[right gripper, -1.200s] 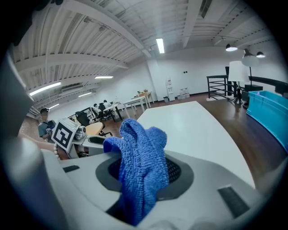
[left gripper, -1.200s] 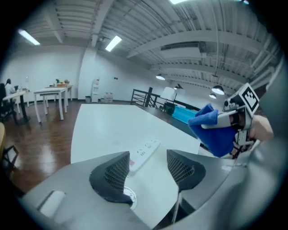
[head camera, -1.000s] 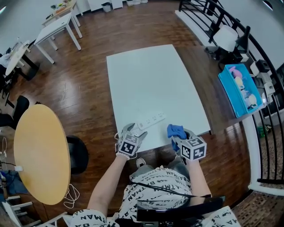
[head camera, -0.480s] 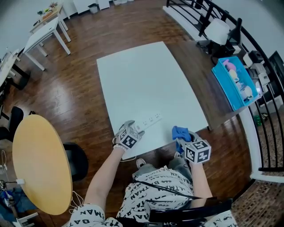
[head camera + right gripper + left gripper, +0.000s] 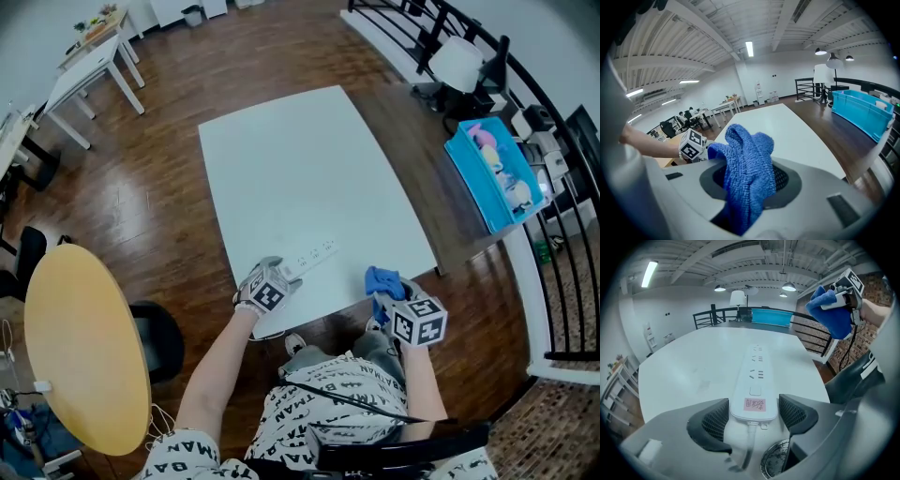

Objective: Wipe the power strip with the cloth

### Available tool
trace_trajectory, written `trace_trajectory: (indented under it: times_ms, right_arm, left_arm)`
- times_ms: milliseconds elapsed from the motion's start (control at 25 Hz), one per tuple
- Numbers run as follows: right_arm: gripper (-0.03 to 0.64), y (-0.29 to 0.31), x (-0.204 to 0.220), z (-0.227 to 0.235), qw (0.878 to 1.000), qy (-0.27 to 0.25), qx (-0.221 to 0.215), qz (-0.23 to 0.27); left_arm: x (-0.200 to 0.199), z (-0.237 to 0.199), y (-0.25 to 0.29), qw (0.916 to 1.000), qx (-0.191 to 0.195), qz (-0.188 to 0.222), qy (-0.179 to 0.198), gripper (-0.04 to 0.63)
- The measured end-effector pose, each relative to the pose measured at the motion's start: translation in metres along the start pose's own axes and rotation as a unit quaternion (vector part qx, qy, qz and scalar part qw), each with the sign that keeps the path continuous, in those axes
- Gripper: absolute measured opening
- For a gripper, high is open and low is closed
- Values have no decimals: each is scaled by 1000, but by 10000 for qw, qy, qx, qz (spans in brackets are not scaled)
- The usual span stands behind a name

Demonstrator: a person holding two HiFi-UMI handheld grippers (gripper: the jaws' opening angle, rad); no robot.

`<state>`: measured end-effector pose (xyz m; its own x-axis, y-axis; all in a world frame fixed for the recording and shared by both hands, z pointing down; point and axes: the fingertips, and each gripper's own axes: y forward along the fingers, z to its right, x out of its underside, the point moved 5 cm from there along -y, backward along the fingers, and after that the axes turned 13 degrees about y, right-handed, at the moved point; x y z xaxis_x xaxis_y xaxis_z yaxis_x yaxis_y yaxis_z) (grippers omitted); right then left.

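Note:
A white power strip (image 5: 315, 252) lies near the front edge of the white table (image 5: 291, 159). My left gripper (image 5: 279, 273) is at its cord end. In the left gripper view both pads sit against the sides of the power strip (image 5: 755, 380), so my left gripper (image 5: 754, 411) is shut on it. Right of the strip, off the table's front edge, my right gripper (image 5: 385, 287) holds a bunched blue cloth (image 5: 379, 279). The right gripper view shows the cloth (image 5: 748, 164) pinched in my right gripper (image 5: 750, 180). The cloth (image 5: 832, 310) hangs apart from the strip.
A blue bin (image 5: 502, 178) with small items stands on a dark table at the right, beside a black railing (image 5: 562, 244). A round yellow table (image 5: 80, 347) and a black chair (image 5: 159, 333) are at the left. White tables (image 5: 94, 58) stand far back left.
My left gripper has edged a little left and forward at the strip's cord end. The right gripper with the cloth has barely moved. The head view has shifted slightly.

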<state>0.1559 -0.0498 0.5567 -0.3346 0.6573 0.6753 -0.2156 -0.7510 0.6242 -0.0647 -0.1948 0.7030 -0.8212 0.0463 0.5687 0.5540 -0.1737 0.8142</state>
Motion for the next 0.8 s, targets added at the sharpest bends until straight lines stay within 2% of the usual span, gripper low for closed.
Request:
trace_trajectory:
  times_ms: [240, 440, 680, 800]
  right_arm:
    - [141, -3, 0, 7, 10000, 76, 34, 13]
    - [141, -5, 0, 11, 9999, 121, 54, 50]
    - [141, -12, -1, 23, 9998, 170, 75, 114]
    - [141, -13, -1, 27, 9998, 161, 33, 110]
  left_arm:
    - [-2, 0, -2, 9999, 34, 32, 131, 339]
    - [-4, 0, -2, 9994, 145, -213, 210, 336]
    - [-10, 3, -1, 9989, 170, -301, 303, 264]
    - [-11, 4, 0, 9993, 86, -245, 263, 269]
